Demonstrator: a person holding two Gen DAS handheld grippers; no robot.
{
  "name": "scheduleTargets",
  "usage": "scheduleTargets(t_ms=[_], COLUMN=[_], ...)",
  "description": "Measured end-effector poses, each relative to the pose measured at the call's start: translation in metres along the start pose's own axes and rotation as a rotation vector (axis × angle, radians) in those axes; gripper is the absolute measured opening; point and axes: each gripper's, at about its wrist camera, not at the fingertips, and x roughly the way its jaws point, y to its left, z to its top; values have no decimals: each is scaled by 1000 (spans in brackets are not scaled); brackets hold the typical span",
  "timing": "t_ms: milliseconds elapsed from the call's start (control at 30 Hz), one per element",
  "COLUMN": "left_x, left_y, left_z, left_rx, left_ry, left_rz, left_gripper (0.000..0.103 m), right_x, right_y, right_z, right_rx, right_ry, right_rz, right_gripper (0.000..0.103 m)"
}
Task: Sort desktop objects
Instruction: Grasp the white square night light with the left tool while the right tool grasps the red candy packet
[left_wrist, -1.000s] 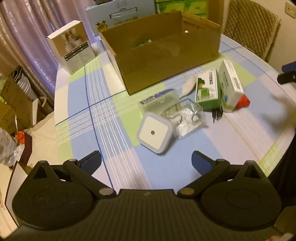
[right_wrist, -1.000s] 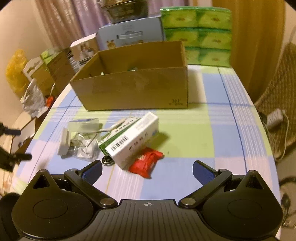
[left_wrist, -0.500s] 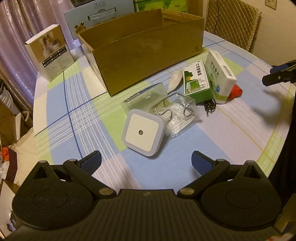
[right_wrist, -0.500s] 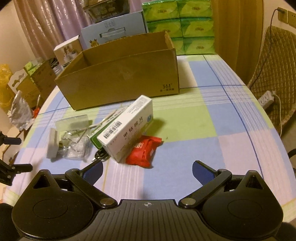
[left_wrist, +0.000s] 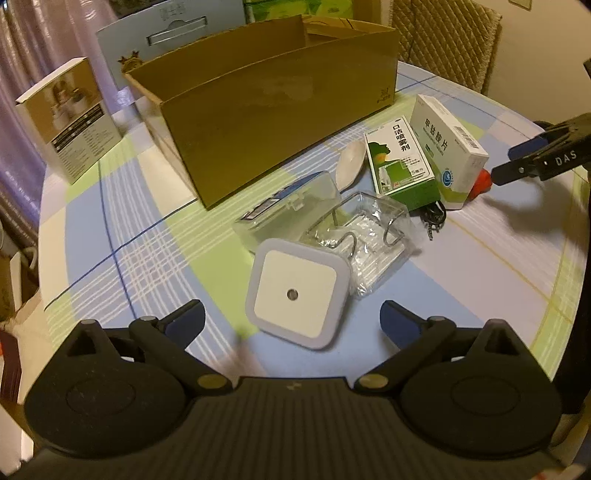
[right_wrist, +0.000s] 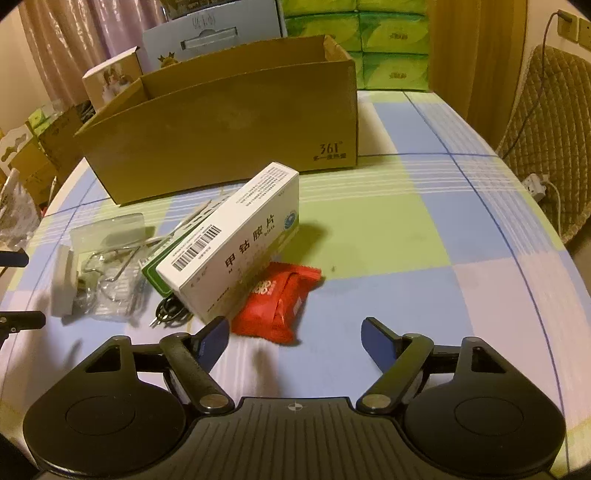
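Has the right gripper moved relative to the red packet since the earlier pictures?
Yes. The right gripper has come closer to the red packet, which now lies just ahead of its open fingers.

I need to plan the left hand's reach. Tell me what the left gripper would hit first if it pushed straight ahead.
Probably the square white night light: it lies on the table between the left gripper's open fingers, just ahead. The clear plastic box of metal hooks sits right behind it. Depth is hard to judge through the fisheye.
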Motion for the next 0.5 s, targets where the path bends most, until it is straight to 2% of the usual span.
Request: scheduleTargets(t_ms=[433,500], left_x=[35,39], left_y=[5,5], left_z=[4,3], left_rx=[46,41], left_ry=[27,39], left_rz=[-79,-78], left_gripper=[76,66], right_x=[26,30], right_y=[5,7], right_z=[6,7], right_rx=[-8,-14], right_ry=[15,18], right_rz=[8,7], right_gripper=[69,66])
